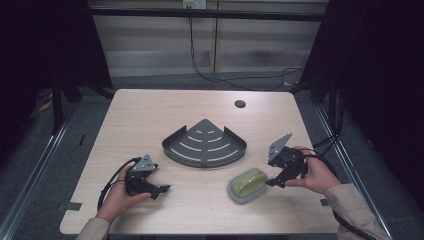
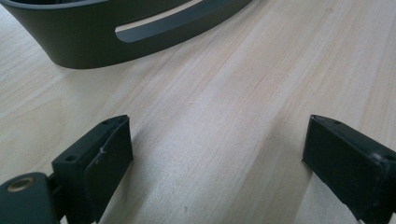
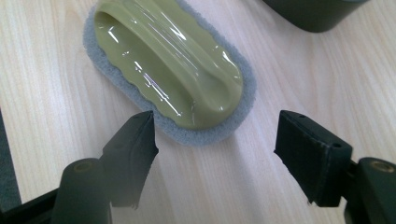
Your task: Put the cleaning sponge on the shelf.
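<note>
Scrub pad near tabletop's front-right edge, both grippers w/ jaws apart.

Green-handled scrub pad [image 1: 248,185] lies flat on tabletop [image 1: 150,115], just front-right of the dark corner rack [image 1: 204,144]; bare wood to its left & front. Right gripper [image 1: 272,182] tilts down-left twd pad, jaws apart, nothing btwn them, just short of pad's end. Left gripper [image 1: 164,189] sits low near front-left, pointing right, jaws wide over bare wood.

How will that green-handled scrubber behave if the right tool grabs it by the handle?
The scrubber handle looks glossy and rounded, so the pads may slip. Its grey pad base looks soft and will likely flex at the edges. It lies flat and wide on the table, so it is unlikely to roll or tip.
</note>
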Demonstrator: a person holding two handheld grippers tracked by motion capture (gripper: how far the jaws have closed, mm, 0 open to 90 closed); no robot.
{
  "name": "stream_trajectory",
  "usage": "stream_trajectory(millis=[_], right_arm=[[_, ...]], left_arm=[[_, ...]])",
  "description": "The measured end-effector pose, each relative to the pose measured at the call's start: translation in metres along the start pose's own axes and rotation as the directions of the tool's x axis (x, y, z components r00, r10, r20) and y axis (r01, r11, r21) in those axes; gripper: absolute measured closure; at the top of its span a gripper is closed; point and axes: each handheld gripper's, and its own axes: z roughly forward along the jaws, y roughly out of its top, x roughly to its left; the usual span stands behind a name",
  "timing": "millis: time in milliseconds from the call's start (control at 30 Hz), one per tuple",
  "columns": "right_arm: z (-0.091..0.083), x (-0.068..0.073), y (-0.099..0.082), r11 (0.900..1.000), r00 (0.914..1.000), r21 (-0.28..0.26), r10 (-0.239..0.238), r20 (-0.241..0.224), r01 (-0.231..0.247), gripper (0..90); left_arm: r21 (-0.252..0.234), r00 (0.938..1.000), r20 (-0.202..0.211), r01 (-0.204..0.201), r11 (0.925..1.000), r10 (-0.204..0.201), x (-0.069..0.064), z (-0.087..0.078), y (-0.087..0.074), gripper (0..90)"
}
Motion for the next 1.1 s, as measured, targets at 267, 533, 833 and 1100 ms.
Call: stream_trajectory(millis=[267, 533, 833, 1100], right_arm=[[-0.003, -0.001, 0.015, 0.9961, 0.9971, 0.045, -0.076, -0.001, 0.076, 33.4], [-0.001, 0.002, 0.031, 0.9878, 0.9932, 0.104, -0.115, -0.013, 0.116, 34.2], [0.008, 0.007, 0.048, 0.9764, 0.9875, 0.149, -0.152, -0.041, 0.157, 35.9], [0.015, 0.011, 0.06, 0.9679, 0.9798, 0.156, -0.188, -0.068, 0.197, 40.9]], left_arm=[[0.002, 1.0, 0.004, -0.001, 1.0, 0.001, 0.0, 0.0, 0.0, 6.8], [0.002, 1.0, 0.004, -0.003, 1.0, 0.003, 0.0, 0.0, 0.0, 6.7], [0.0, 1.0, 0.005, -0.003, 1.0, 0.003, 0.0, 0.0, 0.0, 6.7], [0.0, 1.0, 0.003, -0.006, 1.0, 0.006, 0.0, 0.0, 0.0, 6.7]])
